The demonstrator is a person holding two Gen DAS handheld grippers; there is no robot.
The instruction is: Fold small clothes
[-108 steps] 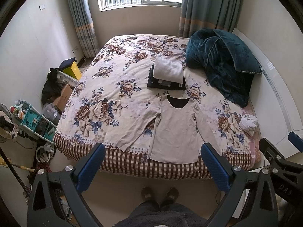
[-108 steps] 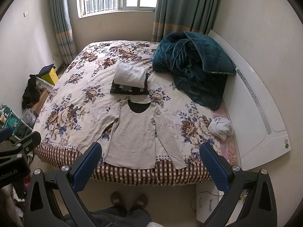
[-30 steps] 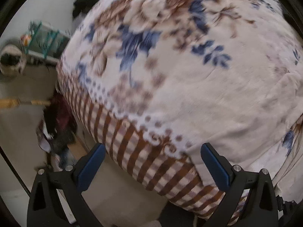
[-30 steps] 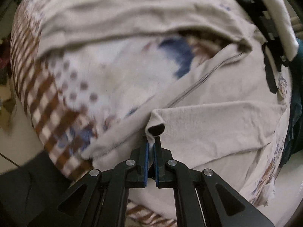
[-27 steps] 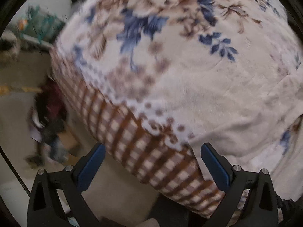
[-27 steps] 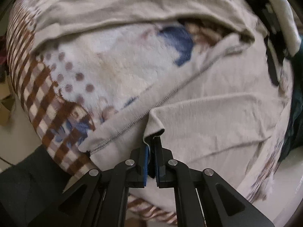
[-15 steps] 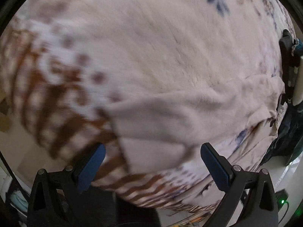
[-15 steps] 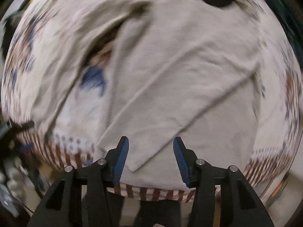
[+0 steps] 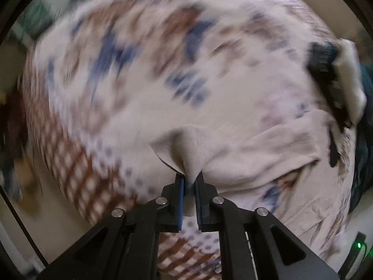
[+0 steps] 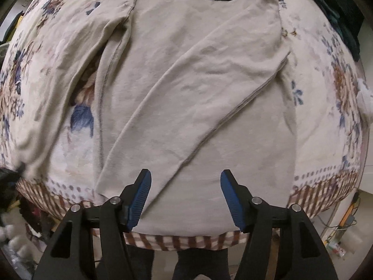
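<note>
A bedroom in a home: a bed (image 10: pixel 326 121) under a cream blanket printed with brown and blue flowers and edged in brown checks fills the view below both hand-held grippers; a beige long-sleeved top (image 10: pixel 209 107) lies spread flat on it, one sleeve folded across the body; beyond the left hand-held gripper, to its right, a small stack of folded clothes (image 9: pixel 338 81), dark below and white on top, rests on the blanket; a dark teal quilt (image 10: pixel 342 11) is bunched at the far right edge of the bed; blurred household clutter (image 10: pixel 9 221) sits on the floor at the lower left, and cables (image 10: pixel 345 224) trail at the lower right.
</note>
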